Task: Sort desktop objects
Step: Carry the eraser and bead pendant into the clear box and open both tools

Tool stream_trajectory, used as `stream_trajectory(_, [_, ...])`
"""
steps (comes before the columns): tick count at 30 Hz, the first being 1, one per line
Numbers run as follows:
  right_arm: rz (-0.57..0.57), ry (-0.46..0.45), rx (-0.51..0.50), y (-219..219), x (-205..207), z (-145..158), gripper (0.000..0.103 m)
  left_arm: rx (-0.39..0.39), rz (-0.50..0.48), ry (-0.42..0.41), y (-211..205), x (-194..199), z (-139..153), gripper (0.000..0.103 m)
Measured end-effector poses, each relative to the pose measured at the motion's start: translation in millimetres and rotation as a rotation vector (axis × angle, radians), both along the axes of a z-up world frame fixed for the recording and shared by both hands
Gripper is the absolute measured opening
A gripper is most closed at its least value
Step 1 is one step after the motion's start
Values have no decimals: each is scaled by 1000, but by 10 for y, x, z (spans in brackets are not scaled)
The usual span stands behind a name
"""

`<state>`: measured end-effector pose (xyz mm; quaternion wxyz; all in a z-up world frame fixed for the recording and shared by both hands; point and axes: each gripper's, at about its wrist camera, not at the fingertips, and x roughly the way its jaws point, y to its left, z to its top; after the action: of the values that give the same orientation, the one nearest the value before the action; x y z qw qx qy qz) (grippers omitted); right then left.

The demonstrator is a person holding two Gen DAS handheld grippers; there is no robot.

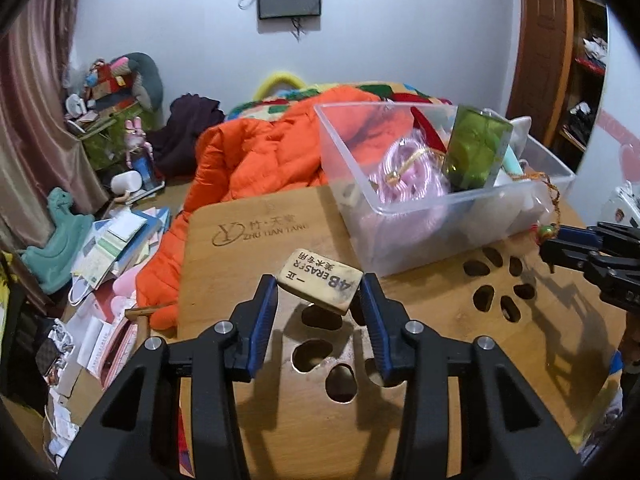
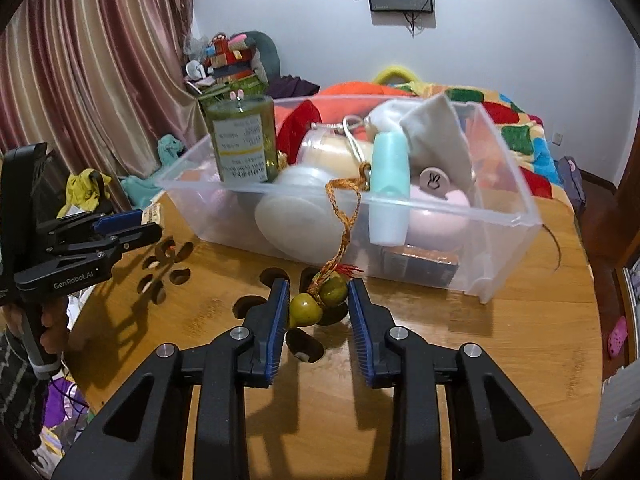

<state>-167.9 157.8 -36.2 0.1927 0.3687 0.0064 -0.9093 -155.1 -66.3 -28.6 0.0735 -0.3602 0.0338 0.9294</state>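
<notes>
My left gripper (image 1: 319,292) is shut on a worn 4B eraser (image 1: 320,280) and holds it above the round wooden table (image 1: 248,248). A clear plastic bin (image 1: 404,204) stands just beyond it, holding a green jar (image 1: 476,148), a pink coil (image 1: 408,176) and other items. My right gripper (image 2: 318,300) stands with its pads either side of a green gourd charm (image 2: 318,300) whose orange braided cord (image 2: 344,216) hangs over the bin (image 2: 496,216) rim. I cannot tell whether the pads touch the charm. The left gripper (image 2: 132,228) also shows at the left of the right wrist view.
The table has petal-shaped cut-outs (image 1: 496,280). An orange jacket (image 1: 256,160) lies on a bed behind the table. Papers and books (image 1: 116,248) litter the floor at left. A curtain (image 2: 92,72) hangs at the left, a wooden door (image 1: 548,48) stands at right.
</notes>
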Motion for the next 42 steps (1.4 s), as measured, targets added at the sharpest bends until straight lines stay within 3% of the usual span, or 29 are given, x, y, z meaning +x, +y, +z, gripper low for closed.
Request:
stream_trajectory(7, [-9, 67, 22, 33, 136, 172, 27, 73, 18, 11, 13, 64, 78, 42])
stream_trajectory(19, [-62, 143, 10, 243, 114, 395, 27, 132, -16, 95, 96, 83, 385, 42])
stream_trajectory(42, [-112, 132, 23, 532, -411, 317, 25, 86, -25, 71, 390, -378, 335, 42])
